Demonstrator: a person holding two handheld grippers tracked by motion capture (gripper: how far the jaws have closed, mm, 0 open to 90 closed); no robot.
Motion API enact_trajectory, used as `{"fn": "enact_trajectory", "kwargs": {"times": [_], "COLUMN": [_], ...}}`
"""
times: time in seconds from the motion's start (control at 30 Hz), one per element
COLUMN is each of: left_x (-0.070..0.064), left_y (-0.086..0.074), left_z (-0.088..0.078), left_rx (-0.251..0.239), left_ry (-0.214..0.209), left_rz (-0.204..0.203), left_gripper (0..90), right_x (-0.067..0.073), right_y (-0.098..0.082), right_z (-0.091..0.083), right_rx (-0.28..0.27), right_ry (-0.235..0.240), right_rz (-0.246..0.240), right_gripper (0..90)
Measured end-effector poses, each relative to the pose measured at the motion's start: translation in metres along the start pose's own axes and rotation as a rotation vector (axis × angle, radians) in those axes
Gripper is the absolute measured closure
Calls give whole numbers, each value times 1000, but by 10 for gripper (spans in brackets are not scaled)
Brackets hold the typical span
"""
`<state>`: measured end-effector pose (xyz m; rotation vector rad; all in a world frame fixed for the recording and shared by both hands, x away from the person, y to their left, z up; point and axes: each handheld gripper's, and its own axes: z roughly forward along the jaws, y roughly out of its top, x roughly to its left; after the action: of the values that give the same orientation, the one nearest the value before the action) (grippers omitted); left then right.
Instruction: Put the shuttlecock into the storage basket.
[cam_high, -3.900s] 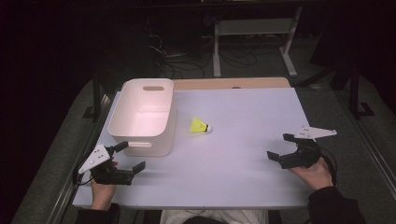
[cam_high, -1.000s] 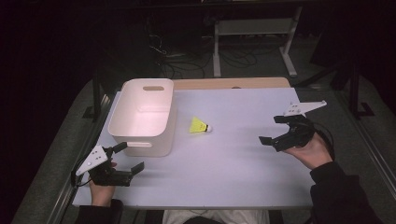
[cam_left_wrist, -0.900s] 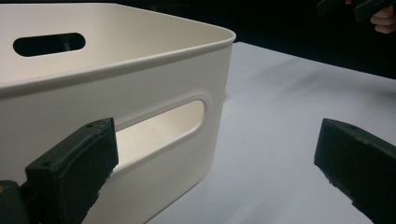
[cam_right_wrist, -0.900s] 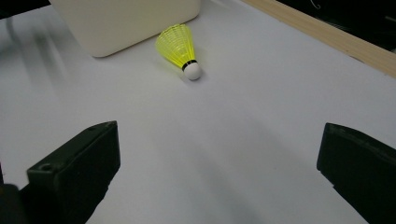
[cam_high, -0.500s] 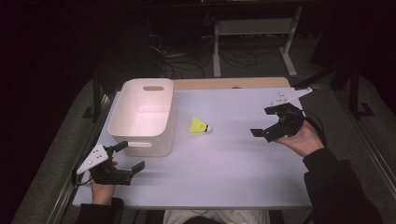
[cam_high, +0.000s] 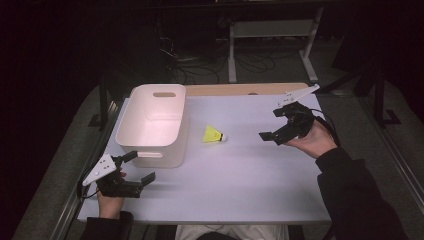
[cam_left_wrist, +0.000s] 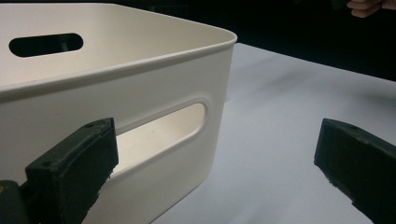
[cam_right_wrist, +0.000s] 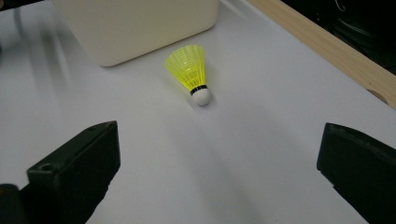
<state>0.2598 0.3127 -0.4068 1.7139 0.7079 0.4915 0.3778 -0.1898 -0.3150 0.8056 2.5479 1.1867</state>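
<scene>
Right hand-held gripper (cam_high: 276, 124): jaws spread wide, holding nothing; it is travelling from the table's near right corner up along the right edge and turning in toward the middle, now lined up on the target. Left hand-held gripper (cam_high: 138, 166): jaws apart, empty, resting unmoved at the near left corner, just beside the tub.

Yellow plastic shuttlecock with white cork tip (cam_right_wrist: 191, 74): lying on its side at mid-table, unshifted, tip pointing toward the right edge, well ahead of the right jaws.

White rectangular plastic tub with slot handles (cam_high: 152, 124): standing along the left edge, empty.

Judgement: approach is progressing; the grasp is not yet begun.
</scene>
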Motion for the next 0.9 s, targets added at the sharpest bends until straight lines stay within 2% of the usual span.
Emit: {"fn": "enact_trajectory", "kwargs": {"times": [0.9], "left_x": [0], "left_y": [0], "left_z": [2], "left_rx": [6], "left_ry": [-9], "left_rz": [-6], "left_gripper": [0], "right_x": [-7], "right_y": [29], "right_z": [24], "right_rx": [35], "right_ry": [32], "right_rz": [-33], "right_gripper": [0]}}
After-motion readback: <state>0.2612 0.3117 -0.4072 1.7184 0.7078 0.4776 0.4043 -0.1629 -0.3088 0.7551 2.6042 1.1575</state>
